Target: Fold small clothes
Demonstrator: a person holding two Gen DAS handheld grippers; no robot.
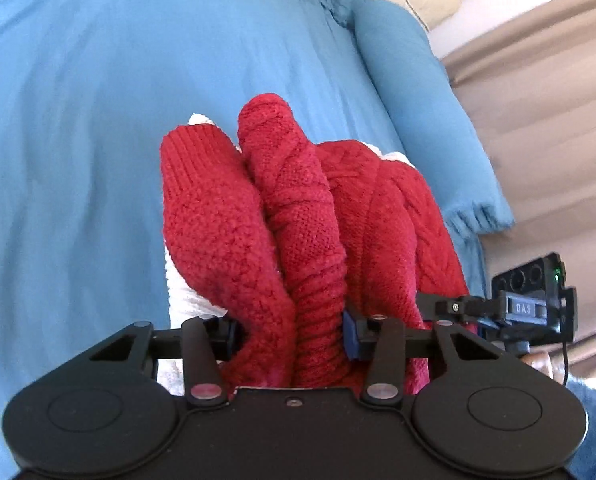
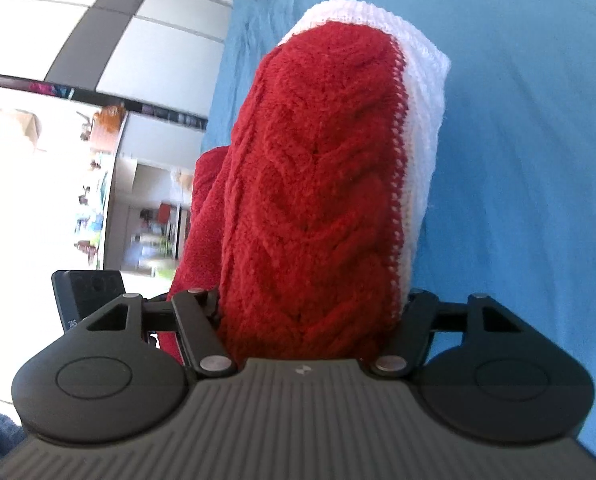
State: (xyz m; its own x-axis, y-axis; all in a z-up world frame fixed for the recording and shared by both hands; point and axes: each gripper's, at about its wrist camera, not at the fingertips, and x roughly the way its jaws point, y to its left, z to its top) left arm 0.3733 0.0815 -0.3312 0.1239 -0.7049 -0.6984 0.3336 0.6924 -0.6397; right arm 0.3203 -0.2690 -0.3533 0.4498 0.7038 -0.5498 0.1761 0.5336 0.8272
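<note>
Spreading across most of both views is a blue bedspread (image 1: 78, 140), lying smooth on the bed, with a blue pillow (image 1: 409, 92) along its edge in the left wrist view. Above it hangs a red cable-knit sweater (image 1: 298, 208) with a white knitted part (image 2: 421, 120) — bunched into thick folds and lifted off the bedspread, gathered between the two tools. The left tool (image 1: 290, 332) is clenched on a gather of the red knit, its blue-padded fingers (image 1: 351, 336) pressed into the ribbed fold. The right tool (image 2: 309, 312) grasps a wide bundle of the same sweater, red cables filling the gap between its fingers, the white part running up the right side of the bundle. In the left wrist view the right tool's black body shows at the right edge, just beside the sweater. Beyond the bed in the right wrist view, a blurred room with shelves (image 2: 146, 216) — details too unclear to tell.
</note>
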